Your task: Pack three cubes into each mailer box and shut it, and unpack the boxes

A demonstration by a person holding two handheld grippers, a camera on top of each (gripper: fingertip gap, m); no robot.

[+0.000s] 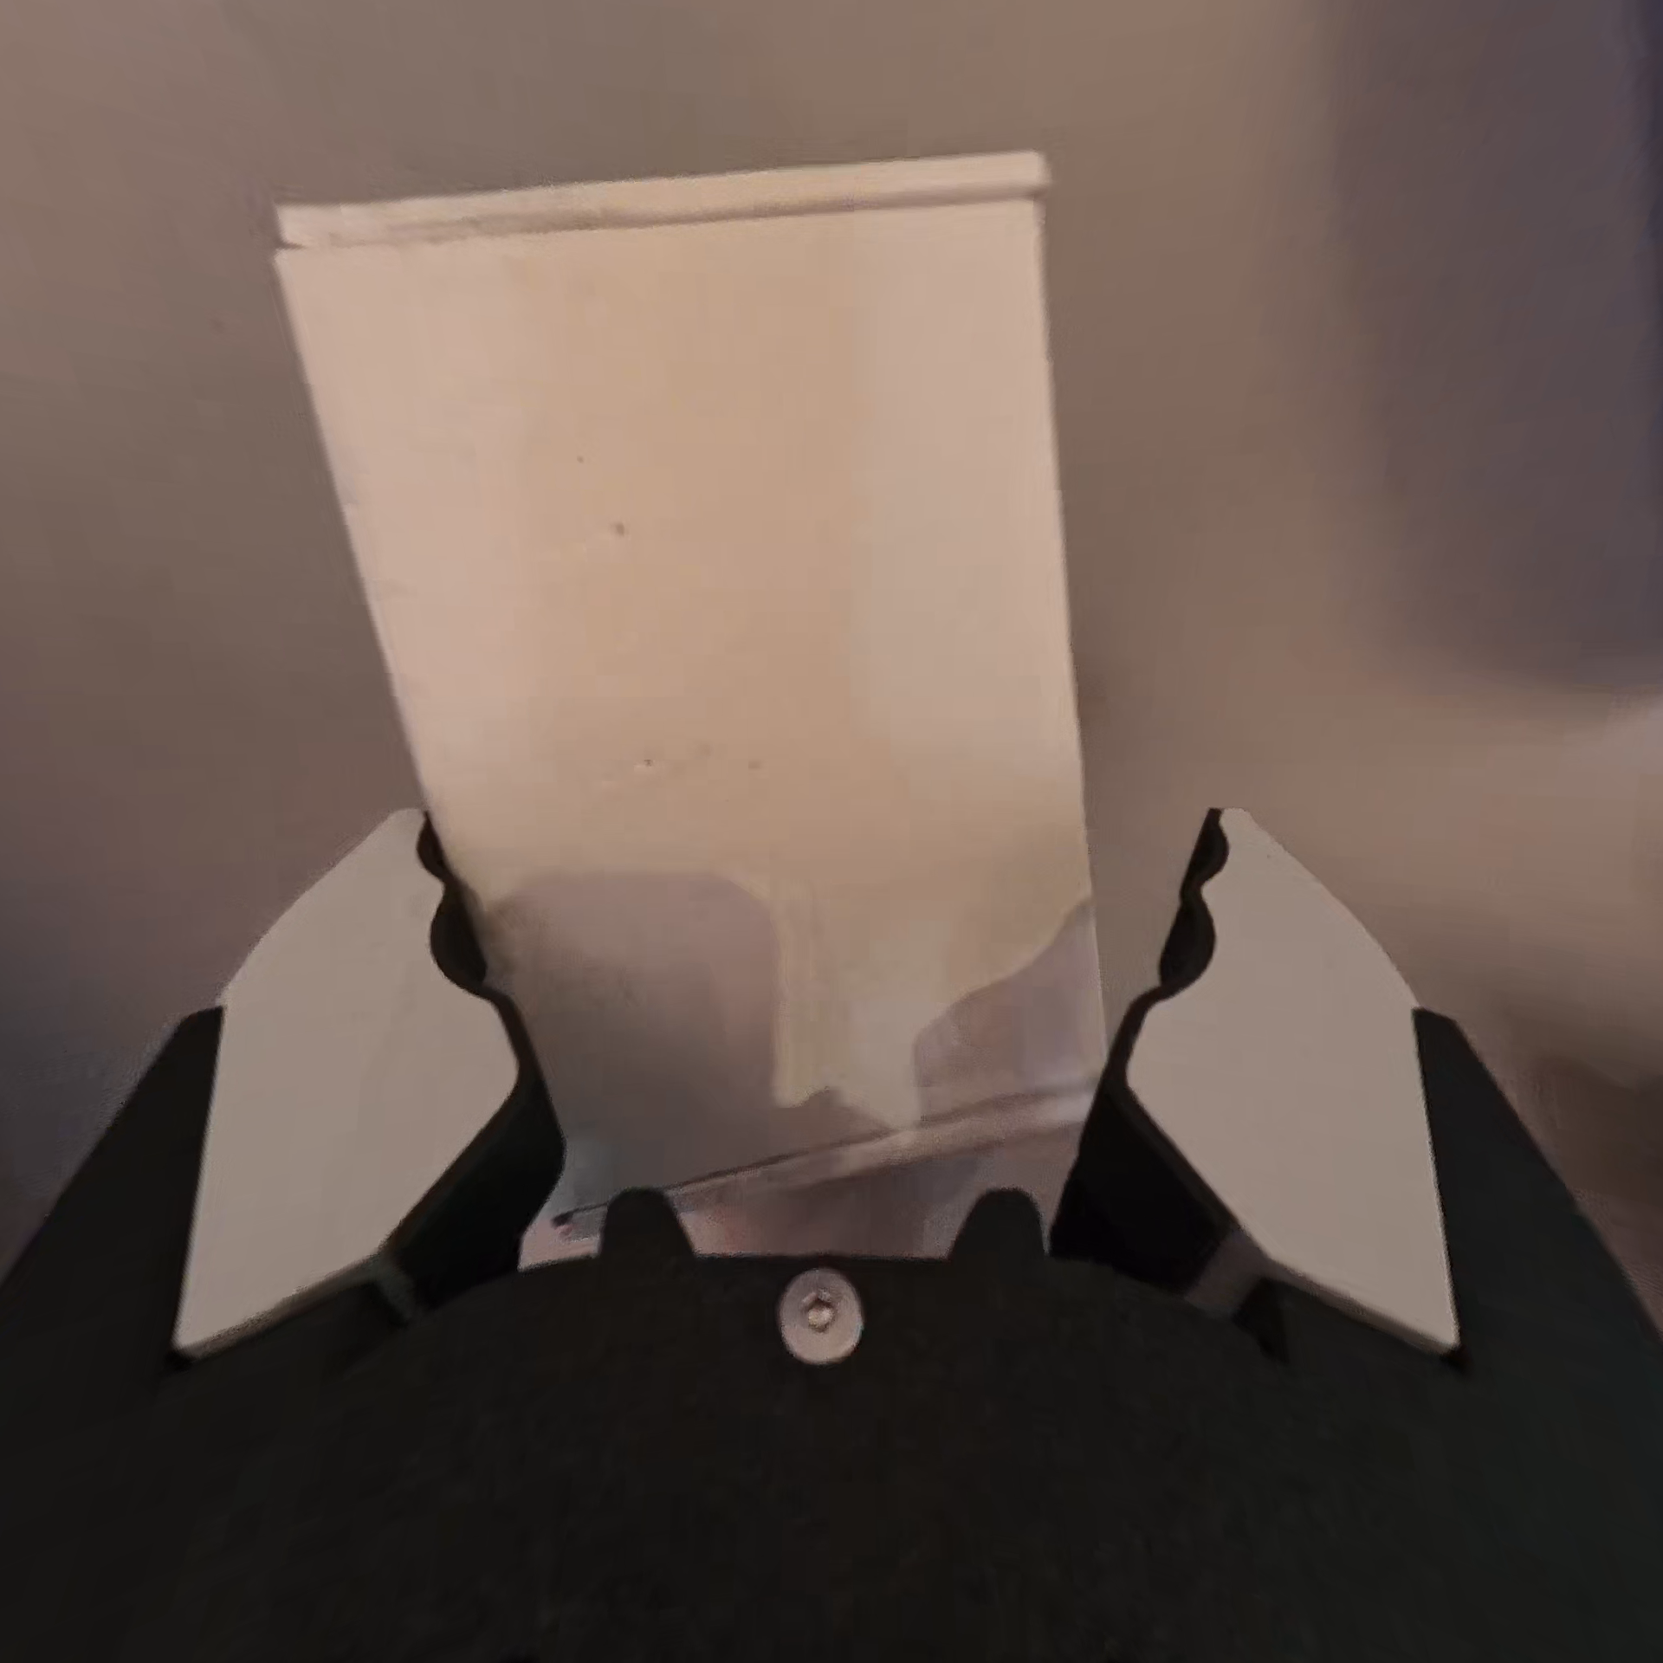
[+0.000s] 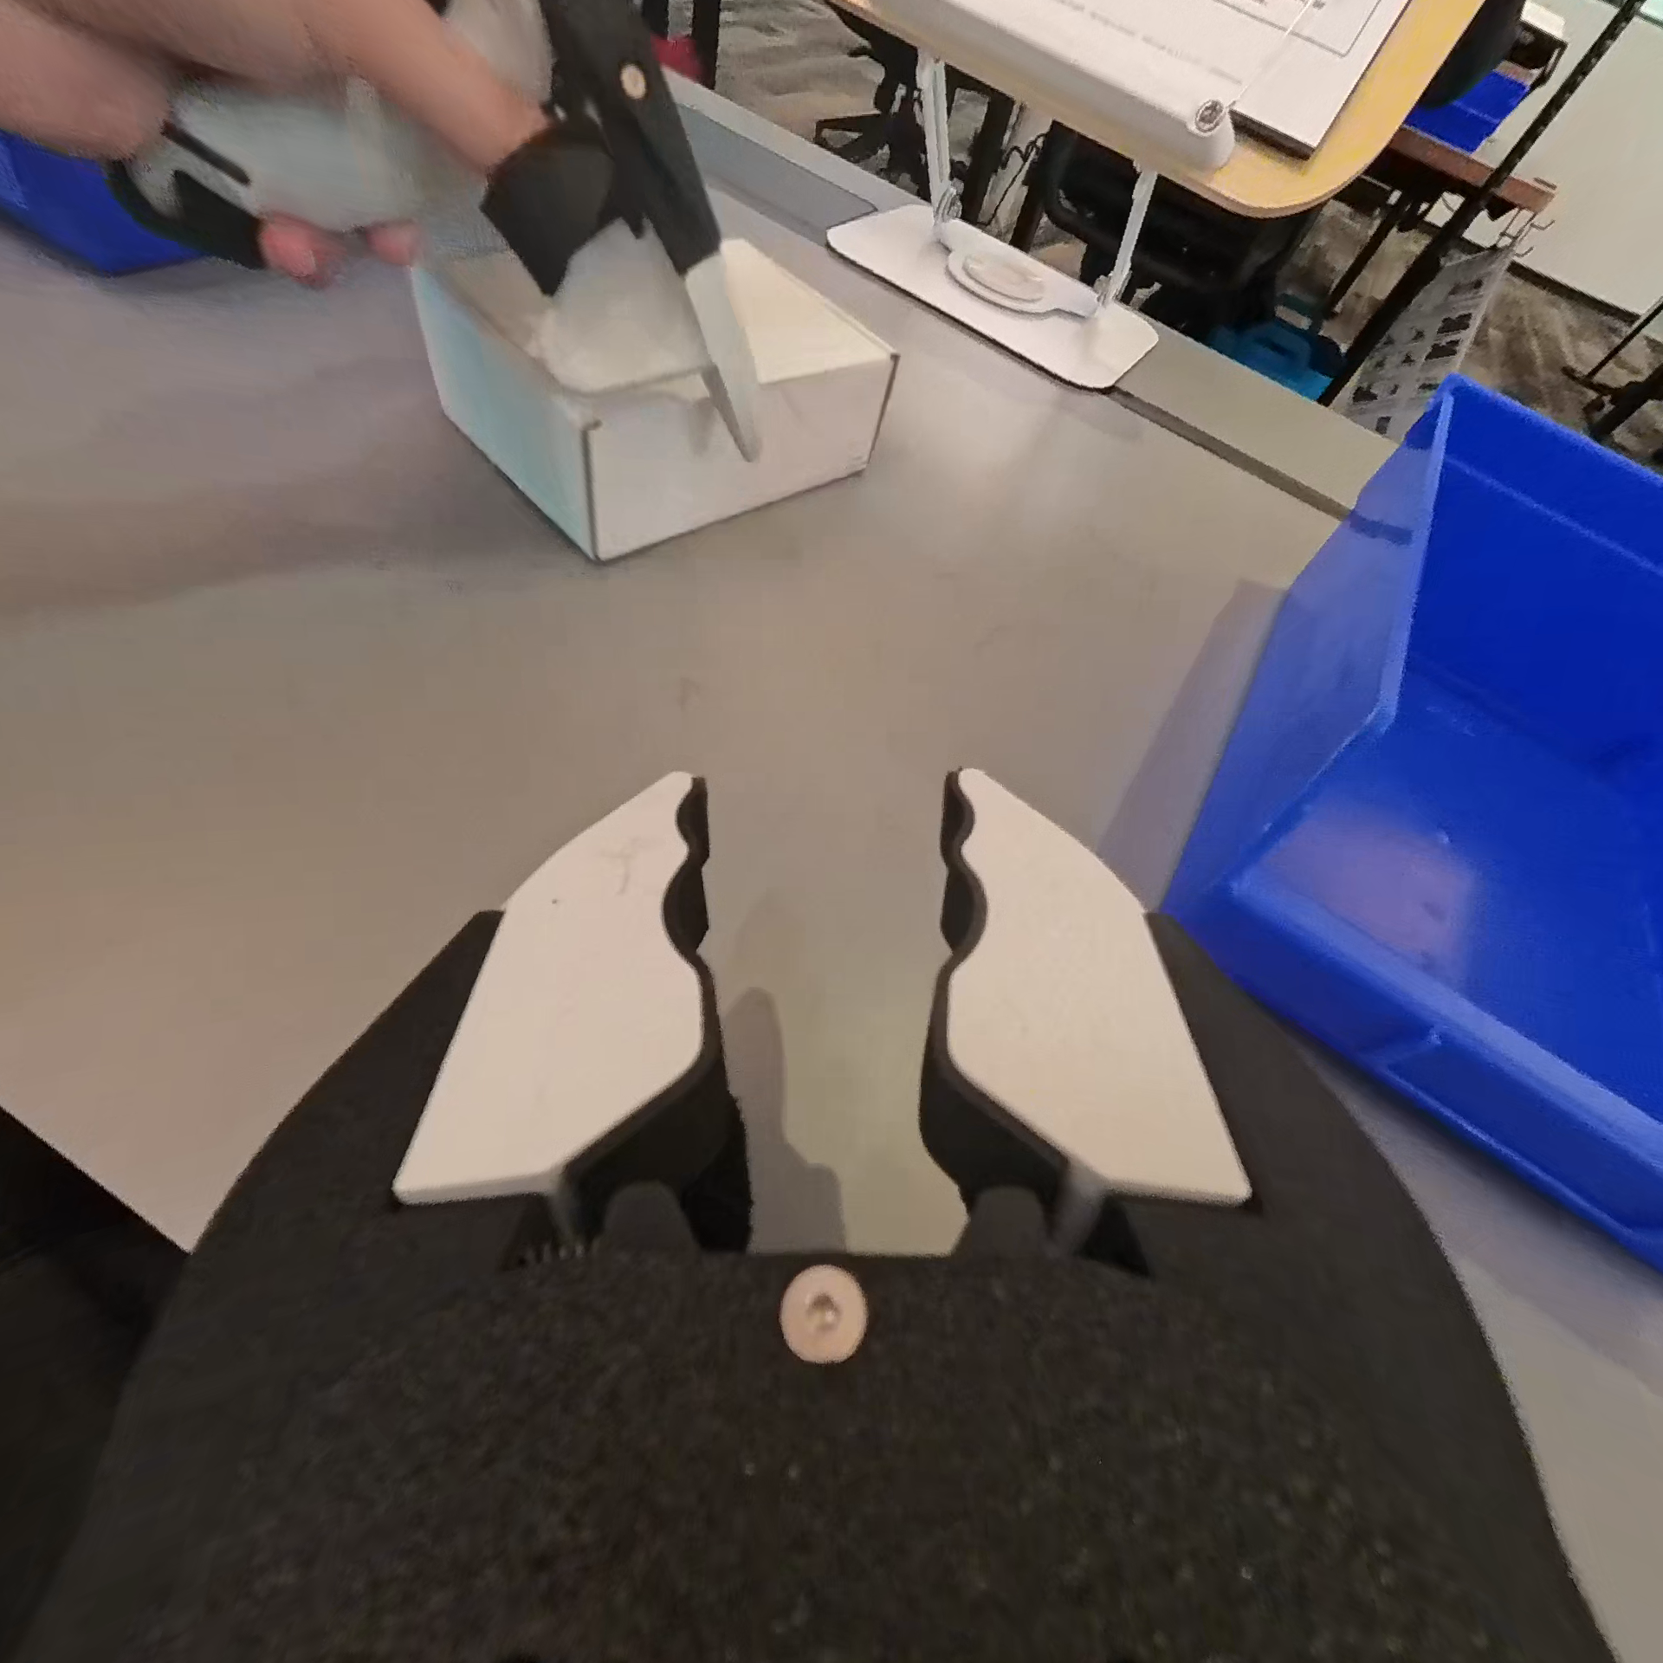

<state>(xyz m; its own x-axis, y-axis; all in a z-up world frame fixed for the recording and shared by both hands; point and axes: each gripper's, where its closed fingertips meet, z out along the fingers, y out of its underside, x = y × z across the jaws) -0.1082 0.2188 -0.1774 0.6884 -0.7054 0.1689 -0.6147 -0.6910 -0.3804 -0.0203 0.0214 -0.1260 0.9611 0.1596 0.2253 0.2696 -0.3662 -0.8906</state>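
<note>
Left hand-held gripper point(image 2: 720, 396) over mailer box point(image 2: 666, 423).

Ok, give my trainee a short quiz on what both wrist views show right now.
1. True or false: the right gripper holds a cube between its jaws.
2. The left gripper is at: A) the white cardboard mailer box, B) a wooden crate, C) a metal tray.
3. Fill in: the open plastic bin to the right of the right gripper is coloured ____.
Key: 1 false, its jaws stand apart with nothing between them; 2 A; 3 blue.
</note>
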